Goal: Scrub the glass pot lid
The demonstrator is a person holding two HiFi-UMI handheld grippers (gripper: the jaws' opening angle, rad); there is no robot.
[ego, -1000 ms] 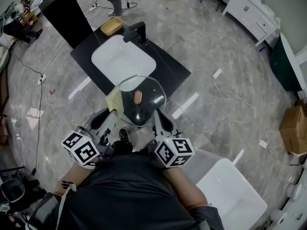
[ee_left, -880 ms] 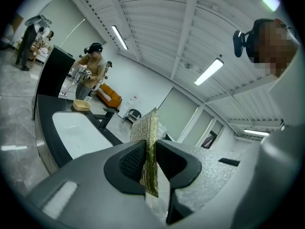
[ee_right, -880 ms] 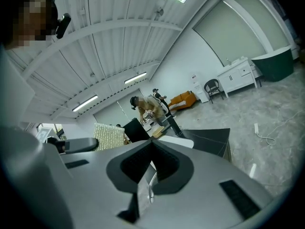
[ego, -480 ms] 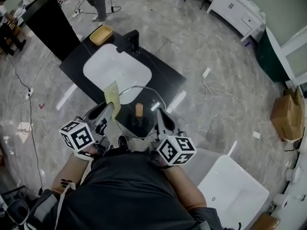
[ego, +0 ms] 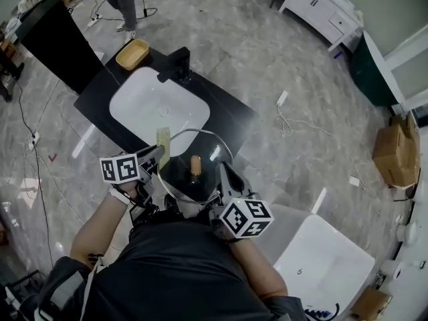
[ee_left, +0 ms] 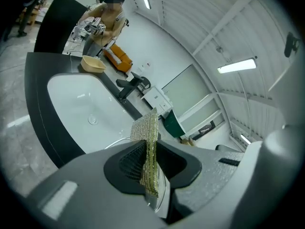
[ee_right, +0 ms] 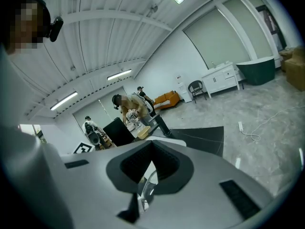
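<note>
Hanging over the near edge of the black table (ego: 231, 105), just short of the white sink basin (ego: 150, 105), the round glass pot lid (ego: 179, 176) sat clamped by its rim in the right hand-held gripper (ego: 221, 172). The left hand-held gripper (ego: 158, 158) was clenched on a thin yellow-green scouring pad (ego: 163, 141), upright, just beside the lid's left rim. Bare floor lay all round.
</note>
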